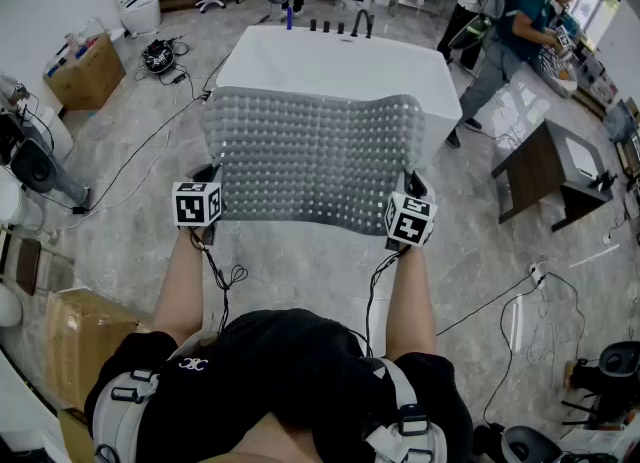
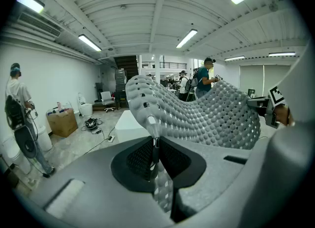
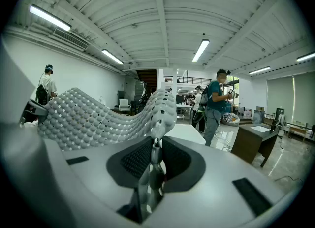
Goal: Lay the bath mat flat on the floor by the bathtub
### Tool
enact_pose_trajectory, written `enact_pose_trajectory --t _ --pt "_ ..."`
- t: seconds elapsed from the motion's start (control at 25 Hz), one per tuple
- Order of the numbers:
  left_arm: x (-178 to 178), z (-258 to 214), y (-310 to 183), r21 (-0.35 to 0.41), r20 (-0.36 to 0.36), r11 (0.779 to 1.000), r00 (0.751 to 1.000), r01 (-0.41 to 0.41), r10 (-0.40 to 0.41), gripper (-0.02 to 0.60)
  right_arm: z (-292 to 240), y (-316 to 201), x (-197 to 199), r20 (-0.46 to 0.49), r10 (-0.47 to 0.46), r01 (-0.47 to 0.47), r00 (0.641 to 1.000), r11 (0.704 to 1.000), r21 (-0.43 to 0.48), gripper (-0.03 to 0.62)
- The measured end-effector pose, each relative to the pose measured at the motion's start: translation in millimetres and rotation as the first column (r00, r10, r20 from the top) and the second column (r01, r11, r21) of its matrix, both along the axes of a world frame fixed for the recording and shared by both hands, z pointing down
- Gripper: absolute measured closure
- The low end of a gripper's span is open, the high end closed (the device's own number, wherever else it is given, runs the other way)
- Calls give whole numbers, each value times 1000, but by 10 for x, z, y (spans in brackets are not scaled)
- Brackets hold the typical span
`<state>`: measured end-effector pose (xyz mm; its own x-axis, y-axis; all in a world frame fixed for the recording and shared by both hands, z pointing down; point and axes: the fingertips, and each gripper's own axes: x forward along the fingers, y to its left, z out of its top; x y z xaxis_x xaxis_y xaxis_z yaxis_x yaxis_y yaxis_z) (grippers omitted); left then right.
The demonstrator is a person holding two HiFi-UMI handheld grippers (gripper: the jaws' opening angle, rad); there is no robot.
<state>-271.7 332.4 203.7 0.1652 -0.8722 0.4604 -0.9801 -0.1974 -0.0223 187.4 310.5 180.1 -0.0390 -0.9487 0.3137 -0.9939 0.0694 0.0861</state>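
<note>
- Head view: the bath mat (image 1: pixel 315 156) hangs spread in the air between both grippers, in front of the bathtub (image 1: pixel 340 61) and not yet on the floor (image 1: pixel 300 266). Whether its far edge touches the tub, I cannot tell.
- The left gripper (image 1: pixel 212 175) has the near left corner and the right gripper (image 1: pixel 412 185) the near right one.
- To lay it well, I would lower both hands level. The far edge should land first, just beside the tub's side, and the rest follow back toward the person.
- Bare tile lies between the tub and the person (room enough, by my judgement). The cables (image 1: pixel 150 146) on the left and the dark table (image 1: pixel 545 171) on the right are well apart from that strip.
- Left gripper view: the jaws are clamped on the mat's rim, and the bumpy sheet sags in a curve toward the other gripper. Keeping it lightly taut should stop a fold.
- Right gripper view: the jaws are likewise pressed together on the mat's edge, with a strip of it hanging below the pads. Neither should let go until the mat rests flat.
</note>
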Motion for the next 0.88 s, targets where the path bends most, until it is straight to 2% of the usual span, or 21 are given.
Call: enact_pose_trajectory --t 0.32,0.88 --pt "8 -101 77 19 26 1000 1000 -8 8 549 -48 79 -76 30 -9 8 999 999 32 531" --pt "-346 85 182 7 2 1000 1000 -20 20 549 55 253 -391 -28 27 -27 999 1000 2 531"
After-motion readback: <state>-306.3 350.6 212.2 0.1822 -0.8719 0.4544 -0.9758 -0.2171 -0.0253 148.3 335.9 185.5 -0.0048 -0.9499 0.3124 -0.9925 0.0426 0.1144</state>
